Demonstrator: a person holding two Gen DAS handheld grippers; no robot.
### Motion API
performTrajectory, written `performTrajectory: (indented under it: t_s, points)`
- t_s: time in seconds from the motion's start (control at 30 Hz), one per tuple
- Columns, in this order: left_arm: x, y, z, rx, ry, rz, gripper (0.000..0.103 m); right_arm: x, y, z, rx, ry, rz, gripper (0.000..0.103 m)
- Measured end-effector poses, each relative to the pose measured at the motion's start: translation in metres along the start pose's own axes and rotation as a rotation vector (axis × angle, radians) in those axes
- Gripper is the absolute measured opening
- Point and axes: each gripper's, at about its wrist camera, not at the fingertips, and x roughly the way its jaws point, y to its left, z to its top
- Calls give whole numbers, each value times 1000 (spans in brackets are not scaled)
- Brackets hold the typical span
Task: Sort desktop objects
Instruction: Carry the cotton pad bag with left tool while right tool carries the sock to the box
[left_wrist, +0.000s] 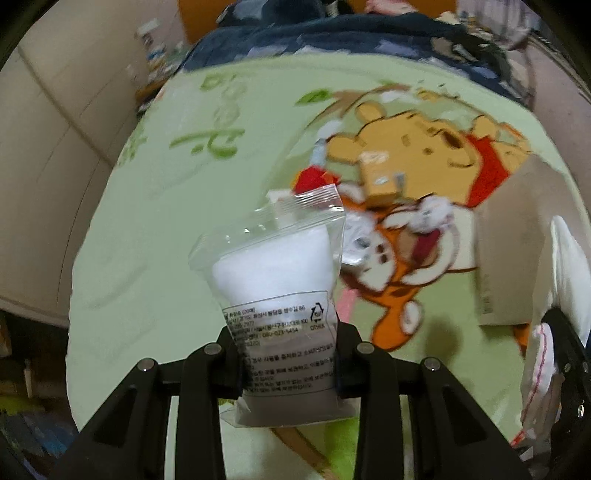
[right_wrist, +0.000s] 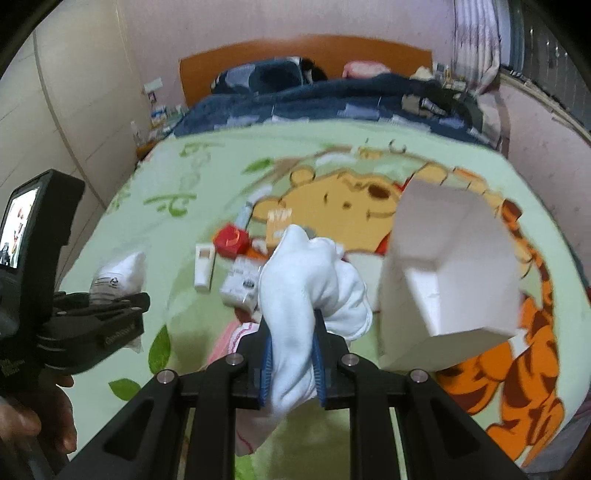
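Note:
My left gripper (left_wrist: 288, 354) is shut on a clear plastic bag of white cotton pads (left_wrist: 277, 280) with a printed label, held above the green cartoon blanket (left_wrist: 147, 221). It also shows at the left of the right wrist view (right_wrist: 110, 299). My right gripper (right_wrist: 291, 354) is shut on a white cloth bundle (right_wrist: 310, 280), held up beside an open white box (right_wrist: 450, 273). On the blanket lie a red packet (right_wrist: 231, 240), a white tube (right_wrist: 204, 267), a small white carton (right_wrist: 240, 286) and an orange box (left_wrist: 380, 177).
A cardboard box side (left_wrist: 517, 251) stands at the right in the left wrist view. A pink item (right_wrist: 231, 336) lies under my right gripper. A dark blue quilt (right_wrist: 314, 103) and an orange headboard (right_wrist: 306, 55) are at the far end. White cabinets (right_wrist: 74, 92) stand left.

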Motion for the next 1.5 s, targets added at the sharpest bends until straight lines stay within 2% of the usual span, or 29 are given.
performTrajectory:
  t_s: [0.17,0.43,0.73,1.1,1.5]
  points:
    - [-43,-26,12,44,-49,-56,33,-47,-21,14,21,-71,-12,18]
    - [-94,-74,29,157,-124,-112,33,-100,-53,30,71,-162,-99,18]
    - [-126,-130,46,267,-183,-173,33,-119,-84,36,118,-202,-157,18]
    - [-124,-172,63,334,-194,-202,33,-112,-115,31,181,-179,-204,18]
    - [-94,-201,85,387,-170,-209,33,-83,-125,36,185,-137,-204,18]
